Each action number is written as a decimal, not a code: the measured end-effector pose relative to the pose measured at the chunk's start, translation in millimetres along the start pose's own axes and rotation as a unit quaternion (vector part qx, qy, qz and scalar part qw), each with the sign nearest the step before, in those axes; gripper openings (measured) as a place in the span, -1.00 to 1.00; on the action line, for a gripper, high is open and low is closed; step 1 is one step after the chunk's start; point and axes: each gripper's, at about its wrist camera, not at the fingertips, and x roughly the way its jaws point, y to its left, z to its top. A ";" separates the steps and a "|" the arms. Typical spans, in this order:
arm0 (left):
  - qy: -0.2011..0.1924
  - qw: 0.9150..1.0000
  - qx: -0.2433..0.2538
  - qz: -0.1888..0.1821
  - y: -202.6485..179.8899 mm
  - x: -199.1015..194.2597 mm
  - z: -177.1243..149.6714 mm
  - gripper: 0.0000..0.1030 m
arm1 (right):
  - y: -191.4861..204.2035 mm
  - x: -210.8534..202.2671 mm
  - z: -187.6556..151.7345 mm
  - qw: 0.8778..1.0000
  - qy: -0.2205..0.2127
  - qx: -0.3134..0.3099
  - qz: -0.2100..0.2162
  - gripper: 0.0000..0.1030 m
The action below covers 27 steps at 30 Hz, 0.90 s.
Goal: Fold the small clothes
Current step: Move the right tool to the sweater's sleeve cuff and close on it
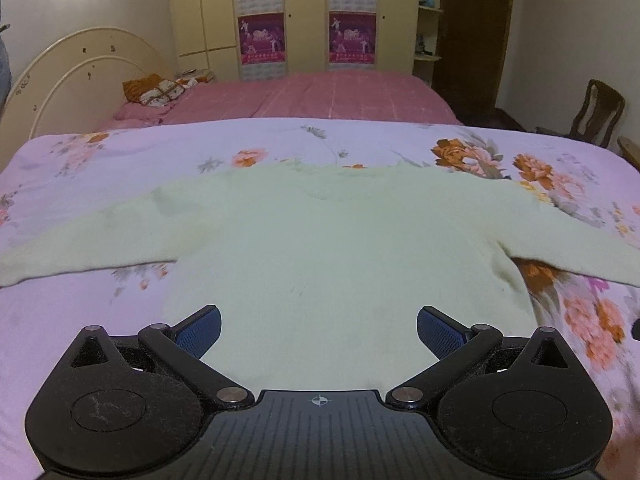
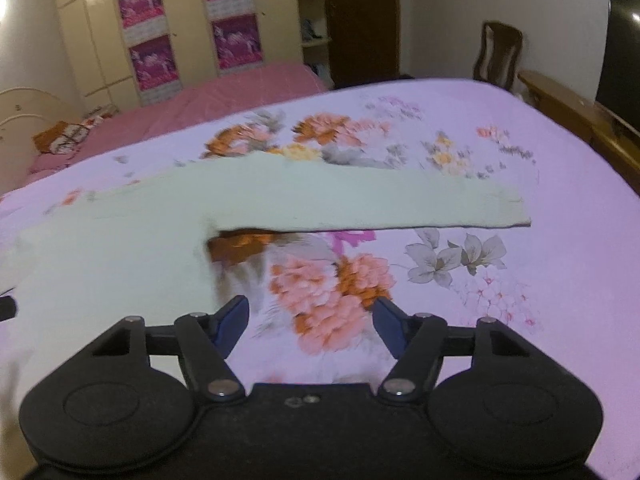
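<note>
A pale green long-sleeved sweater [image 1: 320, 240] lies flat on the floral pink bedsheet [image 1: 60, 320], both sleeves spread out sideways. My left gripper [image 1: 319, 330] is open over the sweater's lower hem and holds nothing. In the right wrist view the sweater's body [image 2: 112, 264] lies at the left and its right sleeve [image 2: 360, 200] stretches to the right. My right gripper [image 2: 310, 326] is open and empty over the bare sheet just right of the sweater's side edge, below the sleeve.
A second bed with a pink cover [image 1: 312, 96] stands behind, with a cream wardrobe [image 1: 304, 16] at the wall. A wooden chair [image 1: 596, 112] and a wooden bench [image 2: 576, 116] stand at the right.
</note>
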 end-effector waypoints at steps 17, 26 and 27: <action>0.035 0.999 -0.014 0.023 -12.2 88.2 24.6 1.00 | -107.6 110.6 39.6 0.988 0.050 0.136 -0.061 0.05; 0.040 0.998 -0.007 0.046 -4.2 109.5 34.4 1.00 | -135.2 135.3 65.9 0.981 0.000 0.176 -0.086 -0.26; 0.040 0.998 -0.006 0.045 -2.8 110.3 35.8 1.00 | -137.7 136.9 67.6 0.980 -0.004 0.178 -0.092 -0.42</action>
